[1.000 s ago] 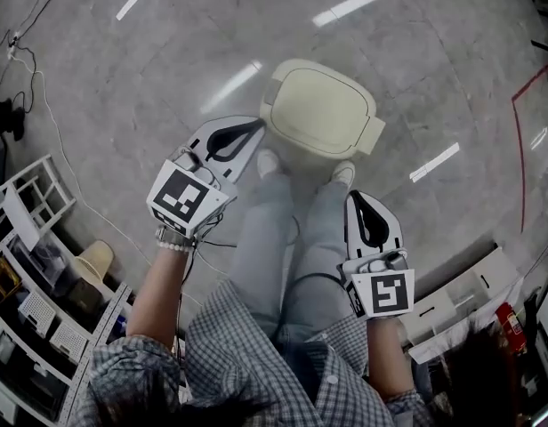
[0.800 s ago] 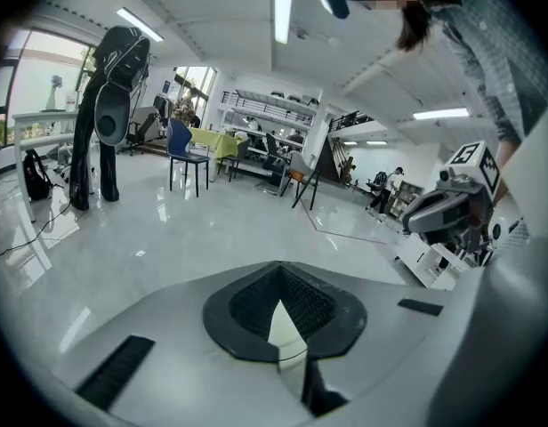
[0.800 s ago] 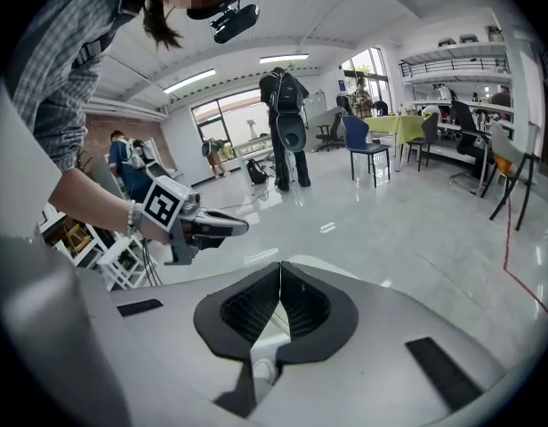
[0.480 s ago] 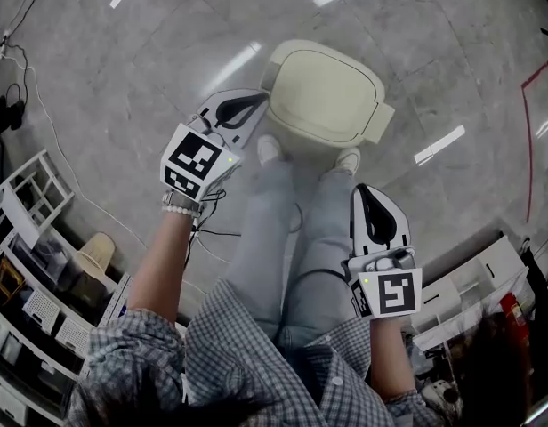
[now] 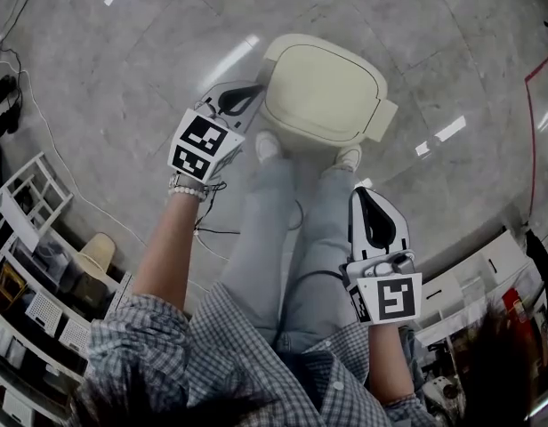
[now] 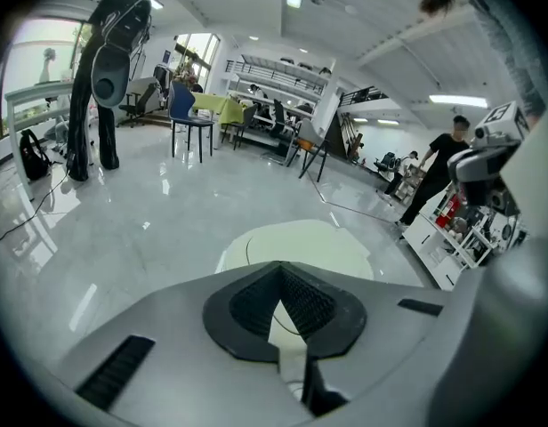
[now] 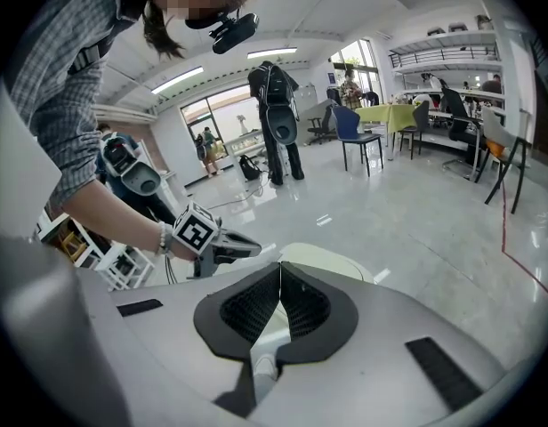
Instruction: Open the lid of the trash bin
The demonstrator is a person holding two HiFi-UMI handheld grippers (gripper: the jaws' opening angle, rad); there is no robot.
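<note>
Head view: left gripper (image 5: 253, 92), jaws pressed together, is advancing; cream rounded plastic trash bin lid (image 5: 326, 92) now just ahead, unopened. Right gripper (image 5: 363, 198), likewise closed, is idling.

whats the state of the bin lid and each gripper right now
trash bin lid: closed, lying flat.
left gripper: shut, empty, tip by the lid's left edge.
right gripper: shut, empty, held back from the lid.
</note>
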